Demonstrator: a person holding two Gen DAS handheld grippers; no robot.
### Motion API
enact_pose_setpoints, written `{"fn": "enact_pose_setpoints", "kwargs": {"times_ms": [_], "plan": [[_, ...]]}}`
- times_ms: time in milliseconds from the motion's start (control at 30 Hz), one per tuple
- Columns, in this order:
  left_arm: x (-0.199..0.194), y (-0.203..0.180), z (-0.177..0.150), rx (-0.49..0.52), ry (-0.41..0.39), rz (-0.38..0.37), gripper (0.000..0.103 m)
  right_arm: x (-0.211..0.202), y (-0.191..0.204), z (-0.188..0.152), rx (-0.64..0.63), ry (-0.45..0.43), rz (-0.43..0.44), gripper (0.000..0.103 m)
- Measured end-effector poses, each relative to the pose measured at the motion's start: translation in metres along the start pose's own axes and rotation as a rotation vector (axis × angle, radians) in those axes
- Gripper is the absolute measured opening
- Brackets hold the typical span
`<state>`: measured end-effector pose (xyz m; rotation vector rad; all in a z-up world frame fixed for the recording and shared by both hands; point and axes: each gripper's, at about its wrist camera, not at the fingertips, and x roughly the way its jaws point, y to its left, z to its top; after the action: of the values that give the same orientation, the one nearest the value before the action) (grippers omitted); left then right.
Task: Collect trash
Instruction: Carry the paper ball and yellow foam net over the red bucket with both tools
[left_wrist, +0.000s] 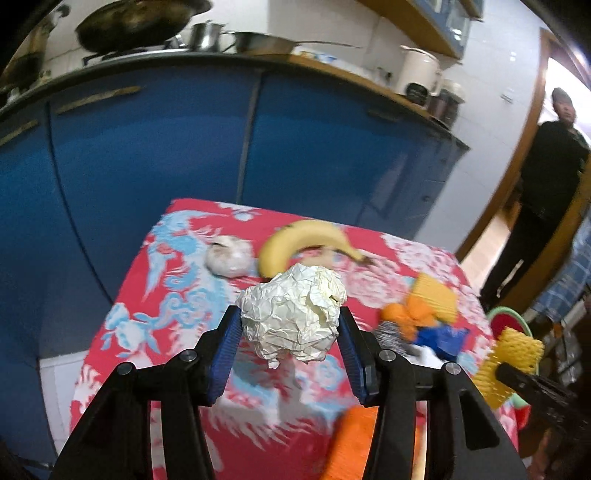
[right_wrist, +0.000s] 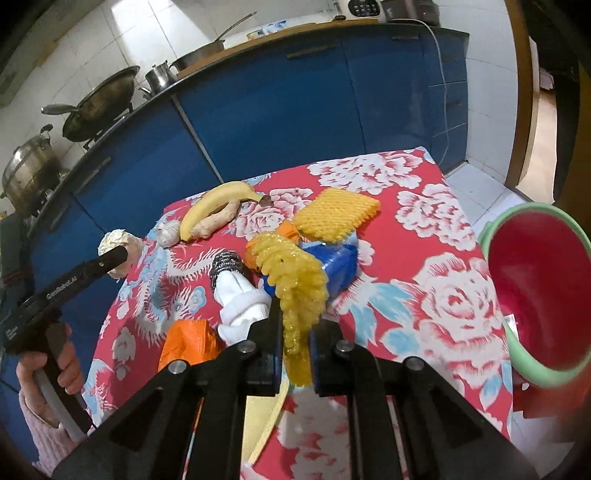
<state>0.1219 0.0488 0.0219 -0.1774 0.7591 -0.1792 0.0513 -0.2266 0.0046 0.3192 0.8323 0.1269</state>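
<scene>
Between the left jaws: the left gripper (left_wrist: 290, 325) clamps a crumpled paper ball (left_wrist: 291, 314) at a middling width, held clear above the table.
Between the right jaws: the right gripper (right_wrist: 293, 354) is pinched almost fully closed on a yellow foam net (right_wrist: 291, 284), which flops forward over the fingertips.
Just beyond, on the cloth: an orange bag (right_wrist: 186, 341), a white sock (right_wrist: 240, 306), a blue packet (right_wrist: 338, 267) and a second foam net (right_wrist: 336, 216) lie bunched on the red floral tablecloth (right_wrist: 424, 295).
Bin: a red bin with a green rim (right_wrist: 535, 295) stands off the table's right edge, near the right gripper.
Far edge: a banana (right_wrist: 214, 206), ginger (right_wrist: 218, 219) and garlic (right_wrist: 168, 232) look like food, not trash.
Background: blue cabinets (left_wrist: 147, 155); a person (left_wrist: 543, 177) stands in the doorway.
Risk, right: the limp net is held by one thin strip and could slip or snag the pile.
Risk, left: the ball sits at the fingertips, so a jolt could pop it free short of the bin.
</scene>
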Motion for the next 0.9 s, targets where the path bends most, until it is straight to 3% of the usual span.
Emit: {"fn": "enact_pose_setpoints", "kwargs": {"times_ms": [433,900], "plan": [[-0.018,-0.085,-0.013,0.112,0.007,-0.144,0.053,-0.039,-0.038,-0.009,0.078,-0.05,0.006,0.015],[-0.015,-0.182,-0.022,0.265,0.039,-0.262,0.053,-0.085,-0.103,-0.001,0.139,-0.127,-0.104,0.015]]}}
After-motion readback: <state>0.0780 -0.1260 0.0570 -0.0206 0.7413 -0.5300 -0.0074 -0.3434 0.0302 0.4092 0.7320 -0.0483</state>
